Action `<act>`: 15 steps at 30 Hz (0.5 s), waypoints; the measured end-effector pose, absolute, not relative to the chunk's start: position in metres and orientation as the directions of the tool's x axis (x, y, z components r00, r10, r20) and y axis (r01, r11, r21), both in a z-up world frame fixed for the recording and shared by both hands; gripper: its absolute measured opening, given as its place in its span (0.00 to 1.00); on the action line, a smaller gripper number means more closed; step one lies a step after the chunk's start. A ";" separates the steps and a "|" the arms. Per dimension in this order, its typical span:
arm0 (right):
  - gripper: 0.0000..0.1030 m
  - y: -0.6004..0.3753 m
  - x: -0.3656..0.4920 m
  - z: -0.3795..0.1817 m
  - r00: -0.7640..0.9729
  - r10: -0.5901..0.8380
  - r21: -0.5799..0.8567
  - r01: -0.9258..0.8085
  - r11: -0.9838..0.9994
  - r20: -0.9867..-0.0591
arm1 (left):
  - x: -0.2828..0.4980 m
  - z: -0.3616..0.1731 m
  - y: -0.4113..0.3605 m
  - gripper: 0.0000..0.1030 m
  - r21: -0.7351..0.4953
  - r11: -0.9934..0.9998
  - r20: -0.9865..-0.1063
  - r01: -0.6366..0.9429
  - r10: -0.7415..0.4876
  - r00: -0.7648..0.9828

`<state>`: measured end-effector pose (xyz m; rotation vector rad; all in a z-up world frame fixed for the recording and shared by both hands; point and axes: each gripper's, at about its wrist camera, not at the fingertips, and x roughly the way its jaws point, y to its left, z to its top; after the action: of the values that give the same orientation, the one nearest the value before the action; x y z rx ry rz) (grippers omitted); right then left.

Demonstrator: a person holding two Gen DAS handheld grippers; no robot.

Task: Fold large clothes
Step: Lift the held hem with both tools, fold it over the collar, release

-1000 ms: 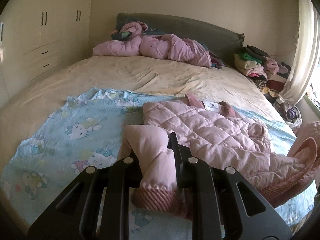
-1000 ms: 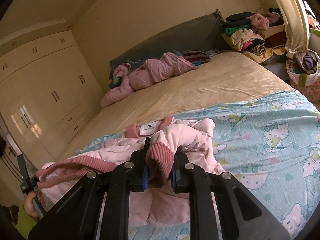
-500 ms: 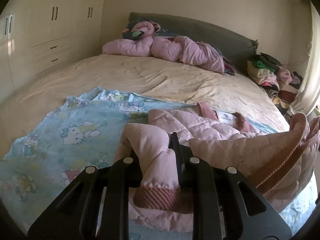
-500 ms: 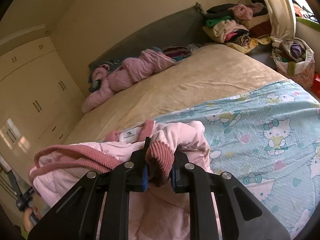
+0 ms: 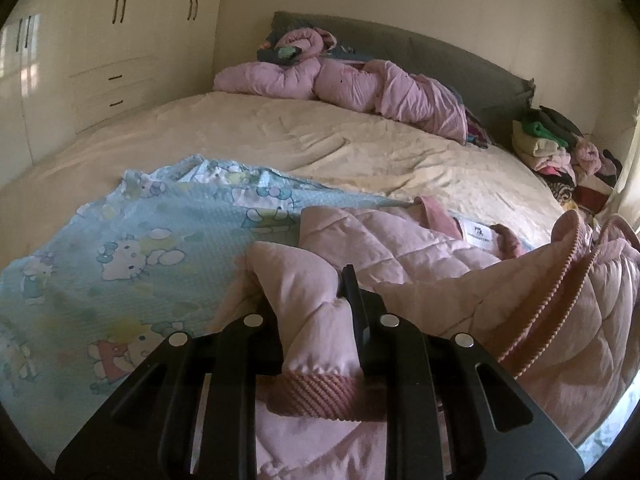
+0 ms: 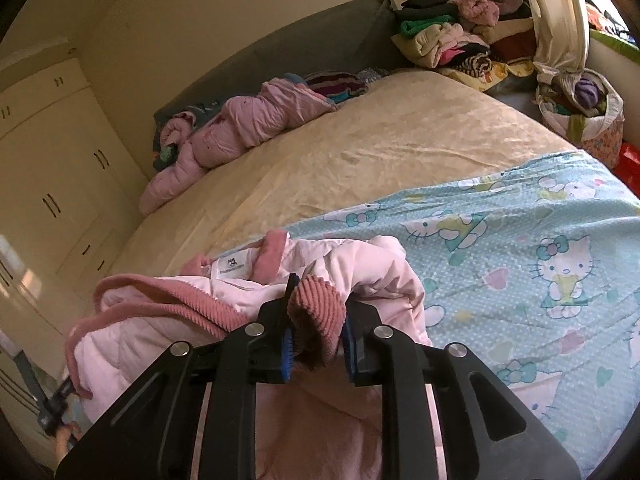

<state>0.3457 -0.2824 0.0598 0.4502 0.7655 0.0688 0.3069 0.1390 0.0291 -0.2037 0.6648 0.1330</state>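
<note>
A light pink quilted jacket with darker ribbed trim lies on a pale blue Hello Kitty blanket at the bed's near end. My left gripper is shut on one sleeve just above its ribbed cuff. My right gripper is shut on the other sleeve's ribbed cuff. The jacket's hem side is lifted and curls over toward the collar, where a white label shows. The jacket also fills the lower left of the right wrist view.
A cream bedsheet covers the rest of the bed. A crumpled pink garment lies by the grey headboard. Piled clothes and a bag of clothes stand at the right. A wardrobe lines the left wall.
Both grippers have moved forward toward the collar with the sleeves held. The jacket's lower part has risen and folded over its body.
</note>
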 end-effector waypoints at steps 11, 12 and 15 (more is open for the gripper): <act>0.28 -0.287 0.362 0.050 0.703 0.279 0.483 0.106 0.869 -0.655 | 0.325 0.019 0.145 0.13 -0.177 0.971 -0.646 -0.159 0.007 0.764; 0.28 -0.286 0.363 0.051 0.703 0.272 0.472 0.103 0.875 -0.657 | 0.326 0.019 0.146 0.13 -0.180 0.971 -0.647 -0.159 0.005 0.763; 0.42 -0.281 0.361 0.054 0.710 0.268 0.462 0.090 0.882 -0.651 | 0.326 0.018 0.145 0.13 -0.180 0.971 -0.647 -0.158 0.004 0.762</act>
<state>0.3608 -0.2813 0.0540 0.4923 0.7829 0.1030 0.3260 0.1451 0.0185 -0.2307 0.6998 0.0888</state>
